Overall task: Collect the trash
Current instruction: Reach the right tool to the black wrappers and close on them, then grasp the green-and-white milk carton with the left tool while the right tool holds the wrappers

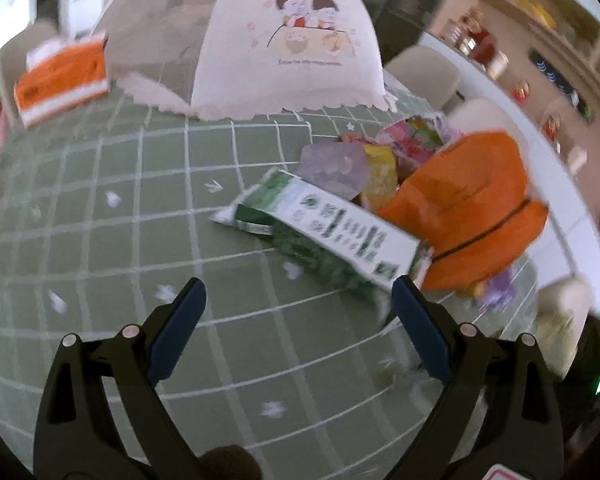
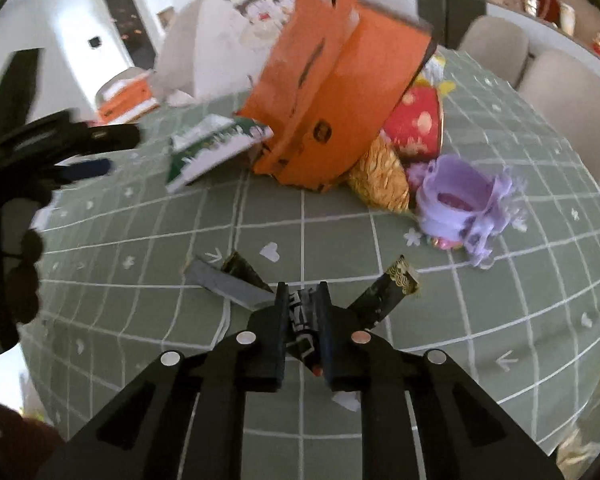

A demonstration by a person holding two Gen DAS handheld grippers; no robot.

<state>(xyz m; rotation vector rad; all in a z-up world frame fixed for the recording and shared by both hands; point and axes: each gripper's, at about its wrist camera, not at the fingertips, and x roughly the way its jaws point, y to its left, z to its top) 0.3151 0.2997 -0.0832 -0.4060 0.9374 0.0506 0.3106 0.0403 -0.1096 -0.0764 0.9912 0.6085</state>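
Observation:
My left gripper is open and empty above the green checked tablecloth. Just beyond its right finger lies a green and white carton, next to a tipped orange paper bag and several snack wrappers. My right gripper is shut on a black wrapper whose ends stick out on both sides. The orange bag, the carton, a purple wrapper and a gold packet lie farther ahead. The left gripper shows at the left.
A white mesh food cover stands at the back of the table. An orange tissue box sits at the far left. Beige chairs stand beyond the right table edge. A red packet lies behind the bag.

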